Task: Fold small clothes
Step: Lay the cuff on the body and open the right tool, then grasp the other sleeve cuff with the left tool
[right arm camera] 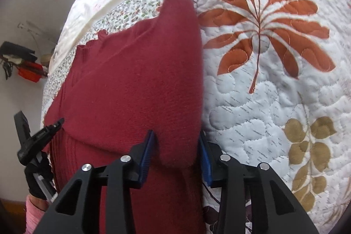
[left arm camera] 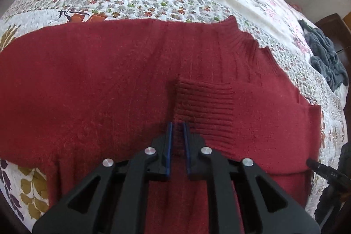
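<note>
**Sweater half folded on the bed, both tongs at its near edge**

I take the red sweater (left arm camera: 98,84) as my landmark. It lies spread across the quilted bedspread (right arm camera: 274,102), which reaches past it on every side; a dark grey garment (left arm camera: 326,58) sits heaped well beyond its right end. One sleeve is already laid over the body, its ribbed cuff (left arm camera: 204,102) resting near the sweater's middle, I judge to narrow the shape before the next fold.

My left tongs (left arm camera: 178,137) sit at the sweater's near edge, blue pads close together with a strip of knit between them, so I read them as pinching the cloth. My right tongs (right arm camera: 176,146) stand wide apart, straddling a raised fold at the sweater's side edge without clamping it, probably poised to take it.
</note>
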Tool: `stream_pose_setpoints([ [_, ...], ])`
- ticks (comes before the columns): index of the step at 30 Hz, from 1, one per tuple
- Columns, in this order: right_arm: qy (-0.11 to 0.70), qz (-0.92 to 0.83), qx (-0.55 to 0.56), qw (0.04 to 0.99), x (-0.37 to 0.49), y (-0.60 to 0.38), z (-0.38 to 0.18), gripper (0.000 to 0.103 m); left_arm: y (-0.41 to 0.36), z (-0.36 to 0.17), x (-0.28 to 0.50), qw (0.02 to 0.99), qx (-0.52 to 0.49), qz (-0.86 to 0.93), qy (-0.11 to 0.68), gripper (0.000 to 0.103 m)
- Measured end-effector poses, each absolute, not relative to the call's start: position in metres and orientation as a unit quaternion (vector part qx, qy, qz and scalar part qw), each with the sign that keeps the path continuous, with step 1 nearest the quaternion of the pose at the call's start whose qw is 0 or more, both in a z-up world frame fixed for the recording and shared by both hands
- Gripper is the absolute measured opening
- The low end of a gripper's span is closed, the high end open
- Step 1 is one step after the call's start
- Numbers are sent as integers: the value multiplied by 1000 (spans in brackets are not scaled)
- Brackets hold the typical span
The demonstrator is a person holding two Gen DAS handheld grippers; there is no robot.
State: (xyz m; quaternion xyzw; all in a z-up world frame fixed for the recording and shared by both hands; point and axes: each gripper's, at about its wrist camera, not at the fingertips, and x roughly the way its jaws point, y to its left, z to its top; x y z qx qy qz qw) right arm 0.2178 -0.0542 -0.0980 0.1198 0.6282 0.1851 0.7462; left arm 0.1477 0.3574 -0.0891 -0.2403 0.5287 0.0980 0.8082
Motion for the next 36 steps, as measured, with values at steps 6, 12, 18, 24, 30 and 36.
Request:
stream_pose_setpoints([
  [6, 554, 187, 62, 809, 204, -37, -31, 44, 353, -32, 133, 849, -221, 96, 471, 24],
  [12, 579, 233, 57, 779, 207, 15, -42, 45, 305, -43, 159, 841, -207, 41, 499, 28],
  [18, 629, 207, 65, 746, 215, 15, -94, 44, 293, -97, 170, 811, -199, 47, 548, 27],
  [24, 630, 207, 66, 746, 214, 11, -106, 44, 294, -107, 174, 813, -195, 46, 547, 27],
  [30, 627, 197, 49, 752, 212, 17, -91, 45, 302, -89, 168, 810, -221, 47, 542, 29],
  [36, 583, 254, 44, 770, 171, 28, -37, 59, 360, -41, 95, 838, -245, 85, 479, 51],
])
